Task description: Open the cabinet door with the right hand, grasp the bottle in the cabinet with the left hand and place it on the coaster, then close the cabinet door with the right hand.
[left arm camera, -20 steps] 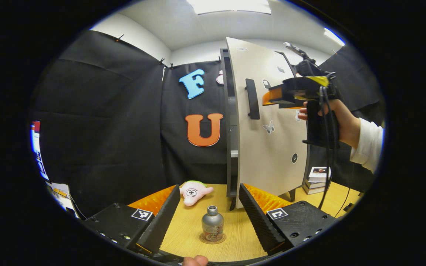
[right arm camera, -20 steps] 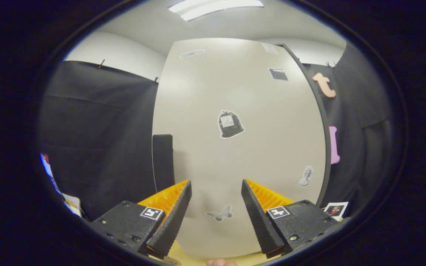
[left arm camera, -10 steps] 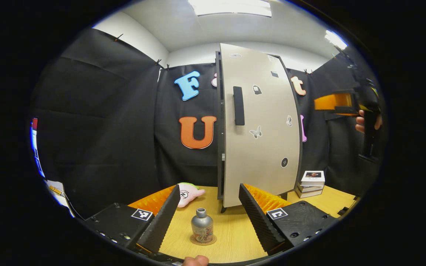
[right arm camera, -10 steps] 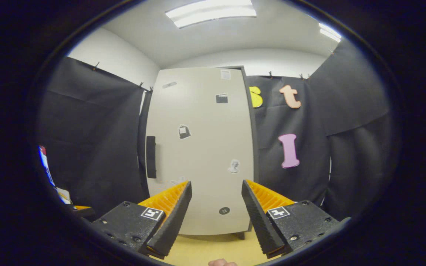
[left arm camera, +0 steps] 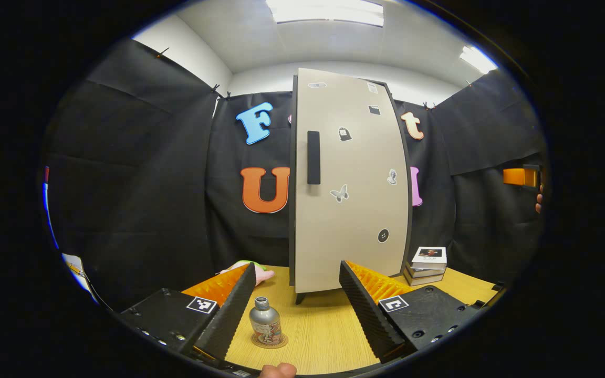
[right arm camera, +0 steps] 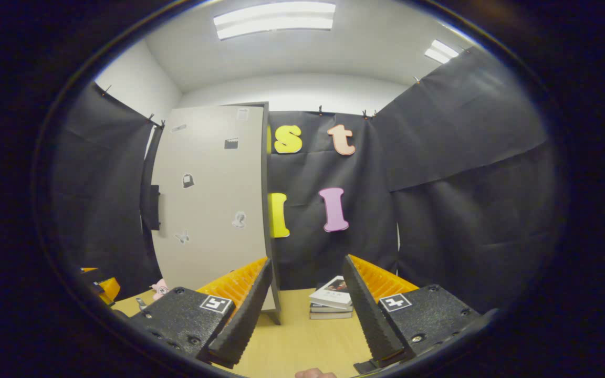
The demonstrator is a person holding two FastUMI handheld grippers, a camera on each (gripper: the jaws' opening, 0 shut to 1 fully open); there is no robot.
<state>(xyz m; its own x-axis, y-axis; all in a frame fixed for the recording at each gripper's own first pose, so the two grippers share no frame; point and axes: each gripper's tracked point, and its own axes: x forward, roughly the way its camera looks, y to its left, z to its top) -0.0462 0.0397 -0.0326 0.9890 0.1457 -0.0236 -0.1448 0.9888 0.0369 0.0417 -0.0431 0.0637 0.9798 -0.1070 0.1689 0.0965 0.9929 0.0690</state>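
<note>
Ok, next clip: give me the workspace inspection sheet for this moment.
Surface: wooden table, bare patches showing.
Job's things: bottle upright on the coaster; cabinet door looks closed.
Clutter: pink plush toy left of the cabinet, stack of books to its right.
Grippers: left gripper open, empty; right gripper open, empty, apart from the door.
Cables: nothing seen.
Surroundings: black cloth walls, ceiling lights.

Light wood table [left arm camera: 329, 336] across the bottom of my left gripper view, coaster [left arm camera: 269, 342] lower centre under the bottle [left arm camera: 264, 321], cabinet [left arm camera: 350, 184] standing mid-frame, pink plush toy [left arm camera: 260, 273] left of it, stacked books [left arm camera: 427, 259] at right.
</note>
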